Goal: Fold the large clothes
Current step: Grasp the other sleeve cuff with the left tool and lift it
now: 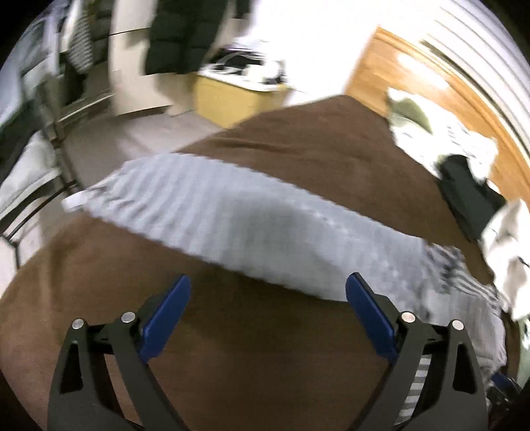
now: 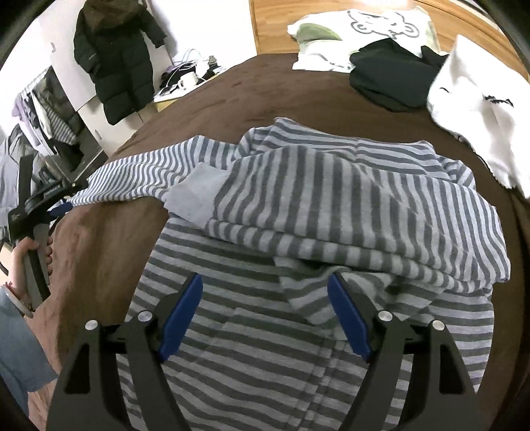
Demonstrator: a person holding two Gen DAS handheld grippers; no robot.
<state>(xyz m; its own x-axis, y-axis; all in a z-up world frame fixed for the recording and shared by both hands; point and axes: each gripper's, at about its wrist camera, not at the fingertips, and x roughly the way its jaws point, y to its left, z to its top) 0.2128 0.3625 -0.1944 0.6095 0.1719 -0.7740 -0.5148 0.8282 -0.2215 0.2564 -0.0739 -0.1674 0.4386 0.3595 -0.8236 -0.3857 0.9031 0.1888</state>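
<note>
A large grey-and-white striped garment (image 2: 331, 205) lies partly folded on a brown bedspread (image 2: 265, 96). One sleeve (image 2: 132, 179) stretches out to the left. My right gripper (image 2: 265, 295) is open, just above the garment's lower body. My left gripper (image 1: 268, 291) is open and empty above the bedspread, near the blurred sleeve (image 1: 232, 212). The left gripper also shows in the right wrist view (image 2: 61, 209), at the sleeve's end, held by a hand.
At the bed's head lie a white printed pillow (image 2: 357, 30), a black garment (image 2: 391, 76) and a white garment (image 2: 477, 109). A black coat (image 2: 116, 66) hangs on the wall. A cluttered bedside table (image 2: 185, 79) and a clothes rack (image 2: 43, 119) stand left.
</note>
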